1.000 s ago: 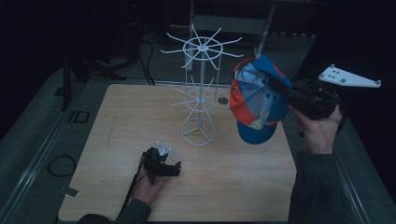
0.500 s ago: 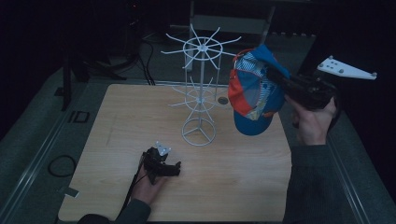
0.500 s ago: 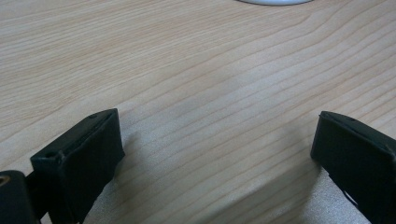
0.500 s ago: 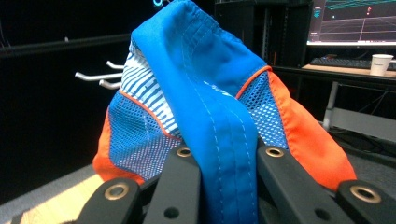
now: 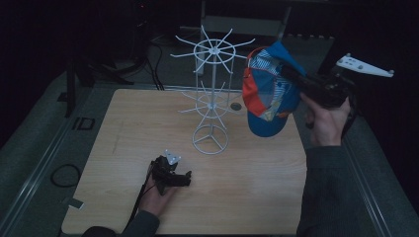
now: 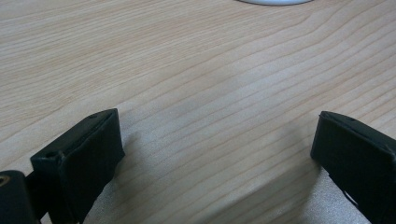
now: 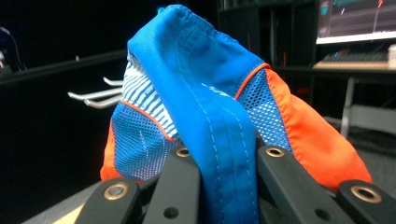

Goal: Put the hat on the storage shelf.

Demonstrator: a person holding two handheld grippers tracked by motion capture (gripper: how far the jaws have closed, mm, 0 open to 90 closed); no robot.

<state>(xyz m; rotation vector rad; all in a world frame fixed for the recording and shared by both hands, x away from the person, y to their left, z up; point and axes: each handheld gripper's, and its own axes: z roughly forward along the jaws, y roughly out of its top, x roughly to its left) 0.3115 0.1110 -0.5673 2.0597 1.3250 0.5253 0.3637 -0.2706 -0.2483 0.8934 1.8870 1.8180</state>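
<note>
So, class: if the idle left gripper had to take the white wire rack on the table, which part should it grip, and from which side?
Grip the white wire rack by its thin upright stem, between the two tiers of spokes, coming in level from the left gripper side. The stem is the only narrow, bare part there; the spokes and the cap crowd the other side.

Blue-and-orange mesh cap (image 5: 267,96) hangs in the air, brim down, beside the white wire rack (image 5: 211,98).

Mesh-and-cloth cap (image 5: 267,96), white wire rack (image 5: 211,94), matt wood-grain table (image 5: 257,187).
</note>
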